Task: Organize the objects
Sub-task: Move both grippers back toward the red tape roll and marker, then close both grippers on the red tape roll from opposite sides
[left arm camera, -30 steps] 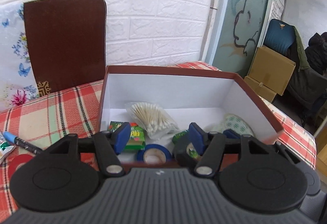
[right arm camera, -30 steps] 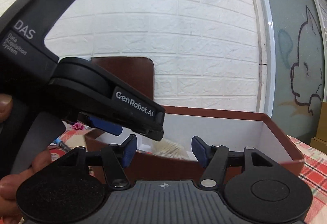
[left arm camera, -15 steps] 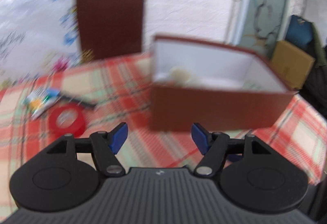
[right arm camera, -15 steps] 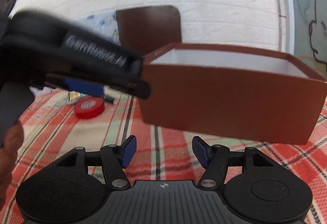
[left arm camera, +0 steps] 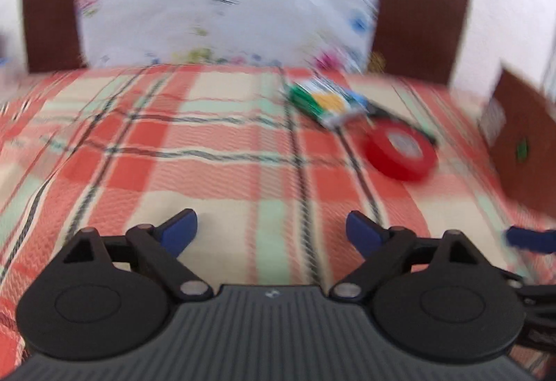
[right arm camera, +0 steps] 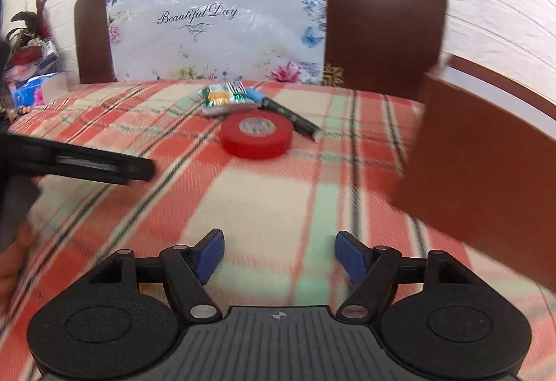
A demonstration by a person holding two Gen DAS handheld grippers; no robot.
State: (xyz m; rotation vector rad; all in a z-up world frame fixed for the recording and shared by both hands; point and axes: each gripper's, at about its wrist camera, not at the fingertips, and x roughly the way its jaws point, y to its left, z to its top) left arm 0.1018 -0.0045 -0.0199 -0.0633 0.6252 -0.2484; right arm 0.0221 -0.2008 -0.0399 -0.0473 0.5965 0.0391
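While both sets of jaws are opening with nothing between them, I am swinging toward the loose items. Ahead and right of the right gripper (right arm camera: 279,256) stands the brown box (right arm camera: 486,165); straight ahead on the checked desk (right arm camera: 250,204) lies the red tape roll (right arm camera: 256,135), then the packet (right arm camera: 226,98) and pen (right arm camera: 292,118) beyond. Left gripper (left arm camera: 271,231) sees the tape ahead-right. Next, I judge, straddle the roll and close.

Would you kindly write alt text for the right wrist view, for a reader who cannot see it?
The right gripper, empty with jaws opening, points across a red plaid tablecloth toward a red tape roll. Behind the roll lie a small foil packet and a black marker; a brown box stands at right, and the left gripper reaches in from the left.
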